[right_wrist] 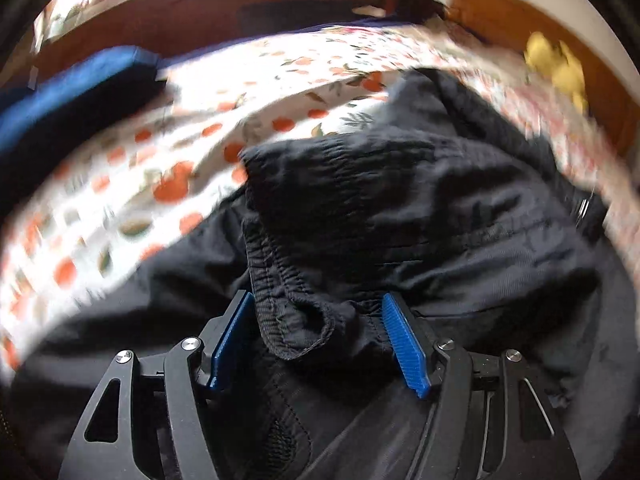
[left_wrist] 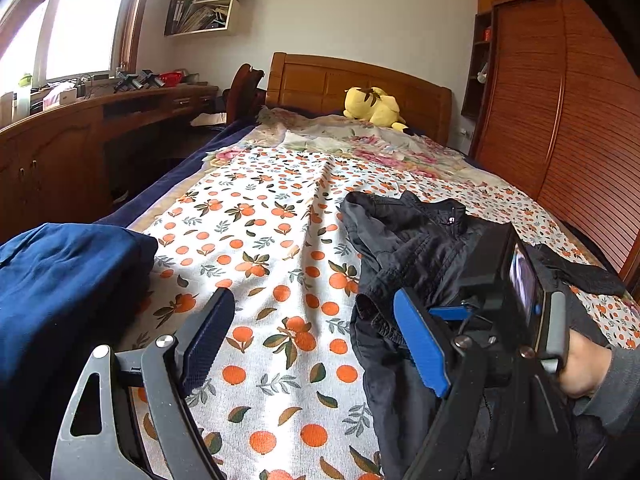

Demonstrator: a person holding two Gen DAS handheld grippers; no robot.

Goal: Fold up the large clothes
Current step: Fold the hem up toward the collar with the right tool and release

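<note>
a folded blue garment [left_wrist: 68, 280] is parked at the left edge of the bed [left_wrist: 272, 240], seemingly done. the left gripper [left_wrist: 304, 320] is held wide over bare sheet, gripping nothing. at right, the black jacket [right_wrist: 400, 200] lies crumpled; its cuff sits between the right gripper's [right_wrist: 320, 340] parted, unclamped jaws.

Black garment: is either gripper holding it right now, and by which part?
Neither. The right gripper has open jaws straddling a stitched hem fold of the black garment, pads not pressing it. The left gripper is open over the bedsheet, empty.
</note>
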